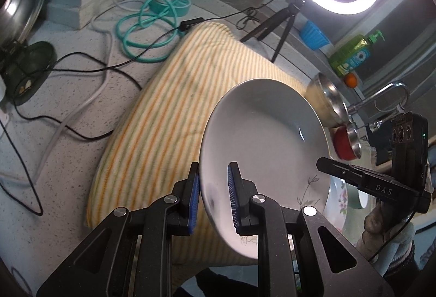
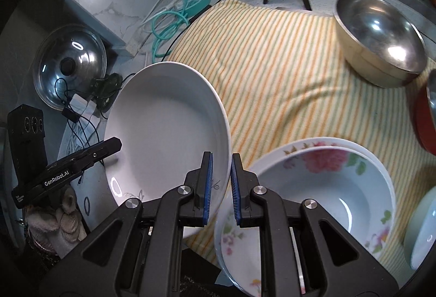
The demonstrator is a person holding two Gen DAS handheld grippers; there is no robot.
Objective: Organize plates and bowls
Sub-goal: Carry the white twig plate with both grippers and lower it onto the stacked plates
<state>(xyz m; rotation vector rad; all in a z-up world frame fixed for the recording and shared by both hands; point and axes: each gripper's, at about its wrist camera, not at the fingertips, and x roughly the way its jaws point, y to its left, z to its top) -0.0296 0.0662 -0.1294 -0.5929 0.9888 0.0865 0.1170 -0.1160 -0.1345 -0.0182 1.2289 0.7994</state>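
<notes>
Because the white plate (image 2: 166, 130) is pinched at opposite rims by the left gripper (image 1: 214, 196) and right gripper (image 2: 220, 182), tilted above the striped towel (image 2: 272, 73), it could be twisted loose by uneven lifting; the floral bowl (image 2: 321, 188) nearby could be struck.

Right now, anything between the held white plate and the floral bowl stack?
Nothing visible. Both tongs, left and right, clamp the white plate by opposite rims, tilted above the striped towel. The floral bowl stack sits right beside it, open on top.
</notes>
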